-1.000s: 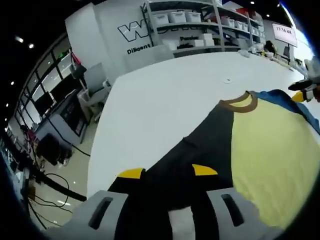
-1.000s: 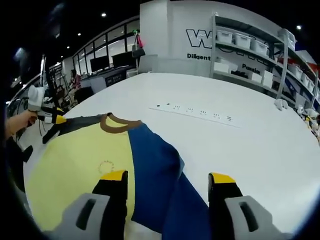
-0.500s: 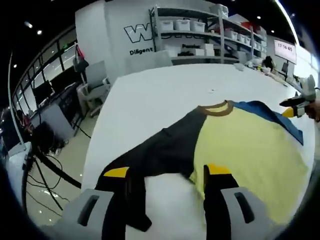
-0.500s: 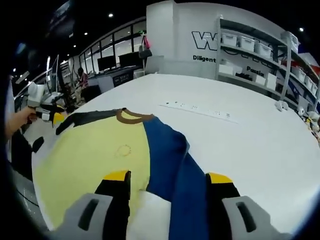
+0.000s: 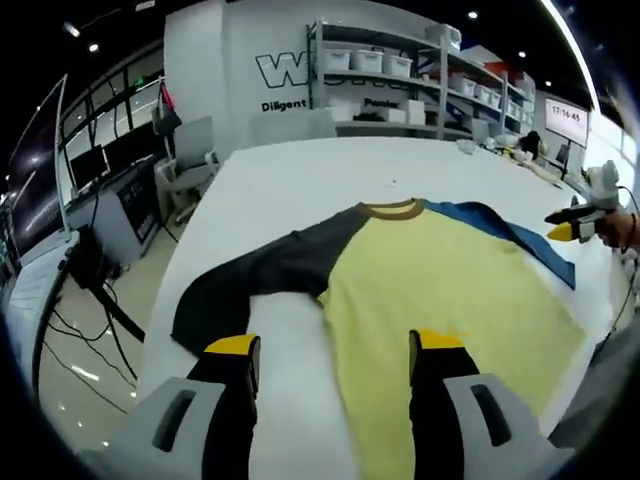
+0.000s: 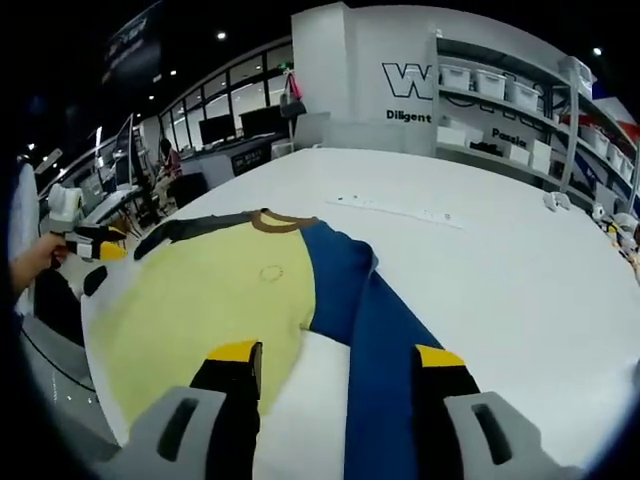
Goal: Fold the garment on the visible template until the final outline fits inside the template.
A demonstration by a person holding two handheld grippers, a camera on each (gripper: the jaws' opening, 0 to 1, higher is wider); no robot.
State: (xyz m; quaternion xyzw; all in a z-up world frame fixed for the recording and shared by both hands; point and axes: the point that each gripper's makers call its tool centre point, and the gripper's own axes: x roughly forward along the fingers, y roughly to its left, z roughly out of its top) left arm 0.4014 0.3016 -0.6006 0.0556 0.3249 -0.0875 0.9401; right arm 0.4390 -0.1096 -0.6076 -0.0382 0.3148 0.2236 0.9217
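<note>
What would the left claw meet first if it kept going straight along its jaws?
Most likely the yellow body of the garment, which lies directly ahead between the open jaws of the left claw on the white table. Depth is unclear, so the height above the cloth is uncertain.

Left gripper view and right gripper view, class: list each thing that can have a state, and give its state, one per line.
Yellow long-sleeved shirt with one black and one blue sleeve: spread flat, unfolded.
Left hand-held gripper: open, empty.
Right hand-held gripper: open, empty.
White table: carrying the shirt.
</note>
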